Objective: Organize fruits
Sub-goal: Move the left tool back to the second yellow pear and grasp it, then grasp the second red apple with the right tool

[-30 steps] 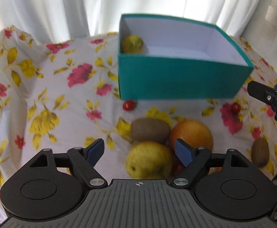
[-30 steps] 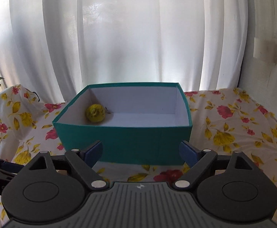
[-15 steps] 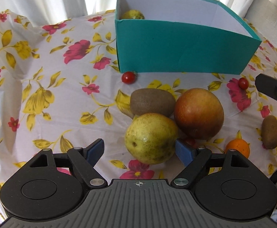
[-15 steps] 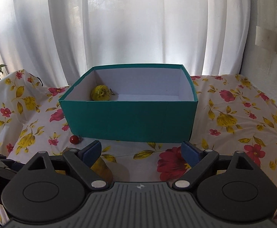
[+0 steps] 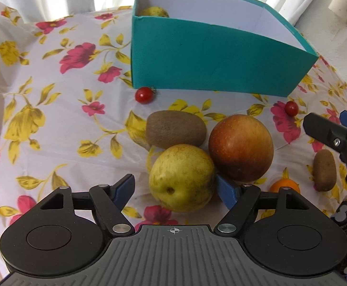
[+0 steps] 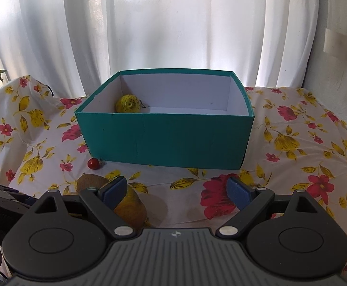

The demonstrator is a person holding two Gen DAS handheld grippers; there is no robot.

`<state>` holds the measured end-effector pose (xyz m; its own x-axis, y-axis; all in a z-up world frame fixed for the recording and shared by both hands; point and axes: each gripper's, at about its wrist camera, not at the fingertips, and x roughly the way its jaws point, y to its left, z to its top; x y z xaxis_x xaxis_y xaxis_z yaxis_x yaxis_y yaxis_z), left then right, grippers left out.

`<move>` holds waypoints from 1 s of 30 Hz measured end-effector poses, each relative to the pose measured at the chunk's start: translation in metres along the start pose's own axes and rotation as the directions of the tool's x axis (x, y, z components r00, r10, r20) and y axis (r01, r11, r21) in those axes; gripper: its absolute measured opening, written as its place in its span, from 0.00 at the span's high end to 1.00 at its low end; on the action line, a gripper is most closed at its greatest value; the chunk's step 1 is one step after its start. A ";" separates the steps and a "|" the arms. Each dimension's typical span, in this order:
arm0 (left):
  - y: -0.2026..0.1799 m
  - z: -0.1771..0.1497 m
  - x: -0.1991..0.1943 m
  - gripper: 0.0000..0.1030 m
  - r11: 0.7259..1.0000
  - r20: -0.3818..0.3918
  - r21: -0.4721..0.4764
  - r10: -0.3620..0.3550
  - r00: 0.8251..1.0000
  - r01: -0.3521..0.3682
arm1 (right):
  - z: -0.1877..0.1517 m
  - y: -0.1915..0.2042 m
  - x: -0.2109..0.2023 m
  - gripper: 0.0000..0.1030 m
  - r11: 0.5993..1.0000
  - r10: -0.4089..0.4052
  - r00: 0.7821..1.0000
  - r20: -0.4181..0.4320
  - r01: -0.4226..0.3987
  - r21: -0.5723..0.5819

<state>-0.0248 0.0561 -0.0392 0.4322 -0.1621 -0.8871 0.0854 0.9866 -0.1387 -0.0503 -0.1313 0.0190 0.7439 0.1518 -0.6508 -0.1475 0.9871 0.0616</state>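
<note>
Pear (image 5: 181,177), apple (image 5: 241,146), kiwi (image 5: 176,129) clustered before box (image 5: 209,64); one fruit (image 6: 127,103) inside.

A white cloth (image 5: 54,124) printed with red flowers and yellow leaves; a teal cardboard box (image 5: 211,64), white inside; yellow-green pear (image 5: 181,177), red-orange apple (image 5: 241,146), brown kiwi (image 5: 176,128), red cherry tomato (image 5: 144,94).

Before you, a white tablecloth printed with red and yellow flowers (image 5: 54,124) carries an open teal cardboard box (image 5: 211,64), a fuzzy brown kiwi (image 5: 176,128), a yellow-green pear (image 5: 181,178), a red-orange apple (image 5: 241,147) and two red cherry tomatoes (image 5: 144,94).
</note>
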 end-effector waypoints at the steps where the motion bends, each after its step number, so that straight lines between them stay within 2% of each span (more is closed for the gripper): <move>1: 0.000 0.001 0.002 0.24 1.000 -0.006 -0.005 -0.008 1.000 0.008 | 0.000 0.001 0.000 0.12 1.000 0.001 1.000 -0.002 -0.001 -0.003; 3: 0.000 0.002 0.005 0.29 1.000 -0.018 -0.008 -0.025 1.000 0.025 | 0.001 0.002 0.001 0.12 1.000 0.000 1.000 -0.006 0.000 -0.007; 7: -0.005 0.005 0.013 0.34 1.000 -0.028 0.009 0.000 1.000 0.000 | 0.001 0.004 0.004 0.12 1.000 -0.002 1.000 -0.016 0.002 -0.016; 19: 0.000 0.009 0.016 0.35 1.000 -0.035 -0.017 -0.010 0.999 0.010 | 0.002 0.008 0.014 0.12 0.999 0.000 0.999 -0.045 -0.002 -0.034; 23: 0.001 0.003 0.008 0.35 0.999 -0.021 0.006 0.041 0.999 -0.041 | 0.002 0.011 0.016 0.12 0.999 0.013 0.998 -0.053 -0.016 -0.049; 27: 0.014 -0.004 -0.009 0.35 0.999 -0.007 -0.024 0.041 0.999 -0.041 | 0.002 0.017 0.018 0.12 0.996 0.044 0.997 -0.062 -0.049 -0.075; 30: 0.022 -0.008 -0.018 0.35 0.997 0.005 -0.038 0.072 0.997 -0.071 | 0.001 0.025 0.021 0.12 0.992 0.081 0.994 -0.079 -0.088 -0.096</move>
<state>-0.0375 0.0809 -0.0297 0.4414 -0.0911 -0.8927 0.0202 0.9956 -0.0916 -0.0379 -0.1036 0.0072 0.6755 0.2265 -0.7017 -0.2741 0.9606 0.0462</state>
